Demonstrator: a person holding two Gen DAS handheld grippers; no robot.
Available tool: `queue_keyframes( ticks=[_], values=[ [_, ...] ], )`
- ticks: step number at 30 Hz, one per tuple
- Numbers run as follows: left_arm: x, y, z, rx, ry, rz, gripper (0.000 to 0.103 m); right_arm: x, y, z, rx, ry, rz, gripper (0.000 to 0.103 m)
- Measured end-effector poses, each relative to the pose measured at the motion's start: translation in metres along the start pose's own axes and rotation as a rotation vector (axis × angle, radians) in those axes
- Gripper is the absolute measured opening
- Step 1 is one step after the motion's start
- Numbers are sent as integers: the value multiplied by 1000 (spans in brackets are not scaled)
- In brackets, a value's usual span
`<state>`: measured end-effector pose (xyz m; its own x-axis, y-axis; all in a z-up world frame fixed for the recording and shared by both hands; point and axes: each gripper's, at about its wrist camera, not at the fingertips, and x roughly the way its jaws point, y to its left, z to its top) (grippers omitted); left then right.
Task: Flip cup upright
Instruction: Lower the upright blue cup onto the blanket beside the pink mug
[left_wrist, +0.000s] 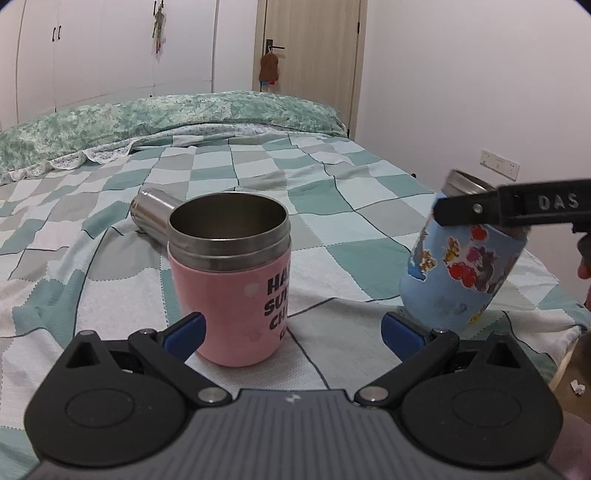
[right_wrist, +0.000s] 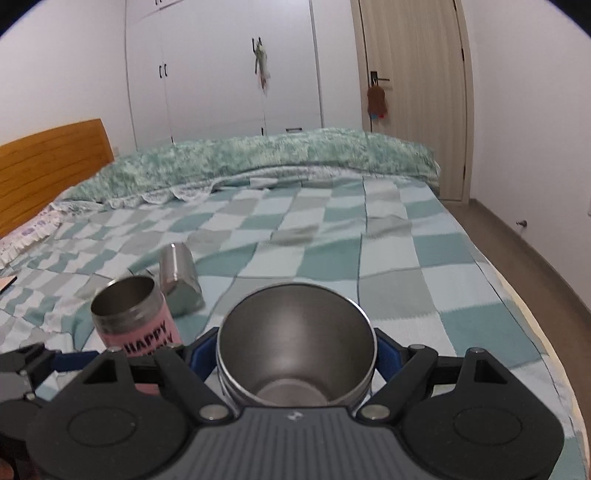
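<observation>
A: While the pink cup (left_wrist: 231, 277) stood upright on the checked bedspread (left_wrist: 332, 177), its steel mouth faced up and nothing showed inside it; the left gripper (left_wrist: 291, 332) sat around its base with the blue pads spread wide, the left pad just beside the cup wall, though contact could not be judged.

B: And the blue cup (left_wrist: 461, 266)?

A: It was at the bed's right edge, pinched near its steel rim by the right gripper (right_wrist: 295, 354); its long axis leaned off vertical, mouth up and tipped to the left in the left wrist view; whether its base touched the bedspread could not be told.

B: Anything in it?

A: From the right wrist camera the open mouth faced the lens, and only bare steel wall and bottom showed; the blue pads pressed on either side of it.

B: Any other container?

A: A plain steel cup (left_wrist: 155, 214) lay on its side behind the pink one, its long axis along the bedspread; its inside was not visible.
</observation>
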<state>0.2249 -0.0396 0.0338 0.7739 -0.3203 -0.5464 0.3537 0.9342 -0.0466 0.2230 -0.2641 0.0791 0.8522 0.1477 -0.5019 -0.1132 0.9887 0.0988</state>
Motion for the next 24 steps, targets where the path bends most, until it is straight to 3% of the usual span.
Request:
queue_keyframes(
  ticks=[17, 21, 24],
  values=[
    [11, 14, 0, -8, -27, 30, 103, 66, 24, 20, -64, 0, -15, 83],
    [14, 16, 0, -14, -26, 32, 103, 84, 30, 9, -98, 29, -44, 83],
    [14, 16, -1, -9, -27, 32, 103, 80, 36, -1, -138, -19, -50, 83]
  ],
)
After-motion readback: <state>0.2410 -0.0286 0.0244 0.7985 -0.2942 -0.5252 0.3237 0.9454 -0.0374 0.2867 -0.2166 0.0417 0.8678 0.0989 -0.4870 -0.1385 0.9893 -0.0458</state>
